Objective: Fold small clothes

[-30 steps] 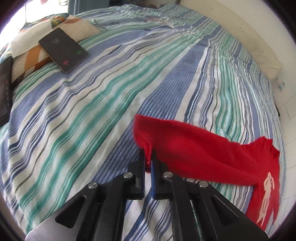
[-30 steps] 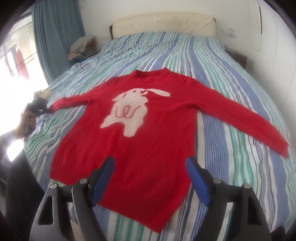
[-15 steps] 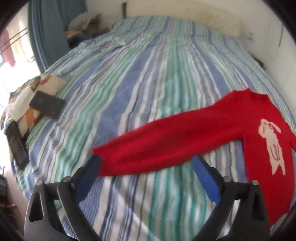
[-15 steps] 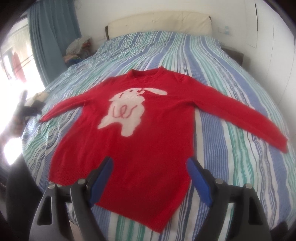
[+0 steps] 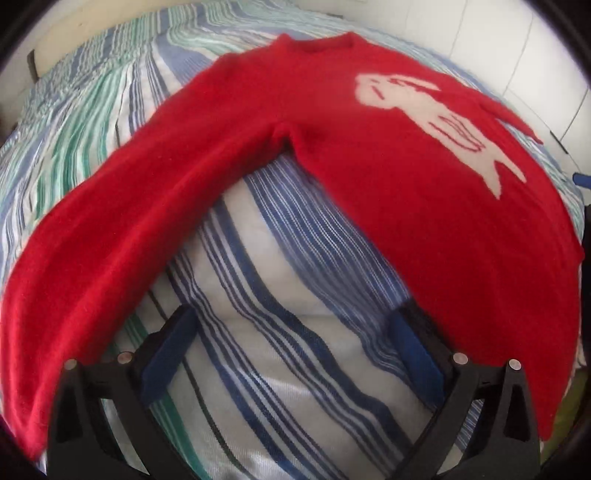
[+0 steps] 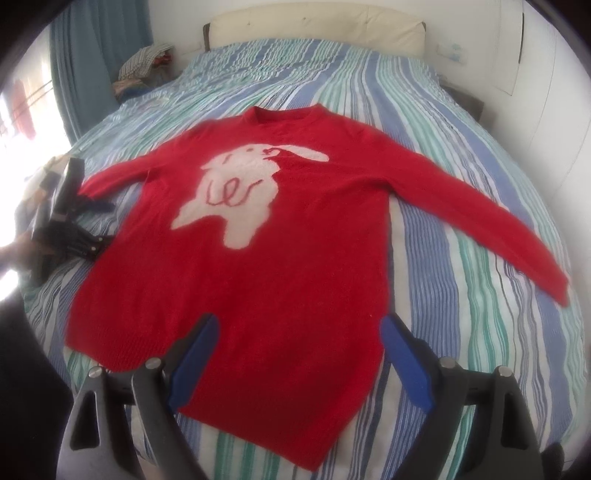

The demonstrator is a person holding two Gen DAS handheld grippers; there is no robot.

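Red sweater (image 6: 266, 258) lay flat, front up, on the striped bedspread (image 6: 461, 258), neck toward the headboard (image 6: 314, 26), hem nearest the right wrist camera. White rabbit motif (image 6: 236, 192) sat on the chest, with a red squiggle stitched across it (no lettering, brand or label legible anywhere). Both sleeves were spread out to the sides. No containers in either view; only a heap of cloth (image 6: 144, 62) sat at the far left corner of the bed beside the blue curtain (image 6: 92, 55).

Left gripper (image 5: 291, 354) stood wide, blue pads well apart, nothing between them but bare striped sheet. In its own view it sat in the gap between the near sleeve (image 5: 129, 221) and the sweater body, touching neither as far as could be seen. From the right wrist view the same tool (image 6: 70, 229) showed at the left edge of the bed, just beside the sweater's side, a hand partly visible behind it (blurred).

Change from a second earlier: the left gripper was then pinched shut on the sleeve cuff; its jaws had just been opening and the cuff now lay free on the bed. Its view had swung from the bed's far side and a phone on a cushion round to the sweater itself.

Right gripper (image 6: 299, 362) hung wide over the hem, jaws having just been opening a little further, the pads not pressing the cloth beneath.
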